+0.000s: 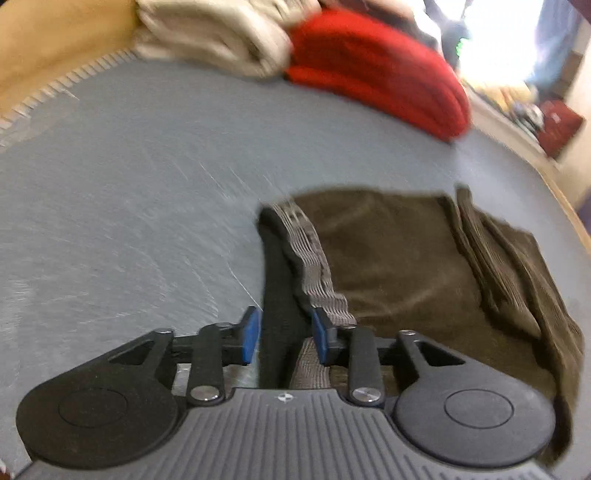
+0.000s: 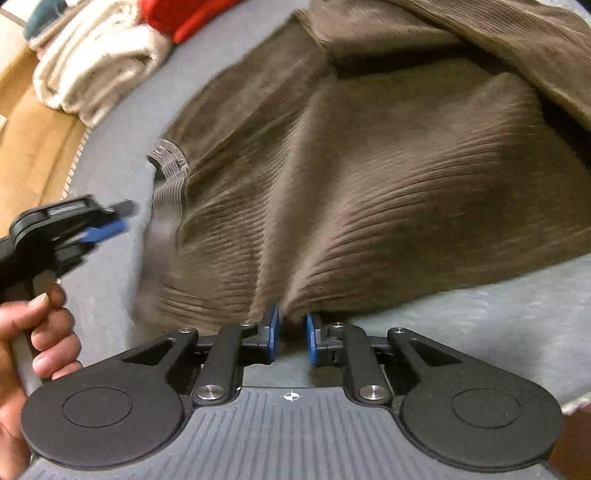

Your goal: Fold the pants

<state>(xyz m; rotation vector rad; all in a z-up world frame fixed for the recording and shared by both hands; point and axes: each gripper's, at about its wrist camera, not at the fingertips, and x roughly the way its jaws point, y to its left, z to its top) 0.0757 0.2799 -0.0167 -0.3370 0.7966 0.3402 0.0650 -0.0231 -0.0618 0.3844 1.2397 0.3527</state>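
Observation:
Brown corduroy pants [image 1: 399,254] lie partly folded on the grey table [image 1: 129,184]. Their grey elastic waistband [image 1: 314,258] and dark inner lining run toward my left gripper [image 1: 284,334]. The left jaws stand apart with the waistband edge between the blue pads [image 1: 319,334]. In the right wrist view the pants [image 2: 369,166] fill the frame. My right gripper [image 2: 291,332] is at their near edge with a bunched ridge of fabric between the slightly parted pads [image 2: 273,328]. The left gripper [image 2: 99,229] shows at the left, held by a hand, beside the waistband [image 2: 168,155].
A folded cream garment [image 1: 214,33] and a folded red garment [image 1: 376,66] lie at the table's far edge; both also show in the right wrist view, cream [image 2: 96,62] and red [image 2: 177,14]. A tan surface [image 1: 48,44] lies beyond the table edge.

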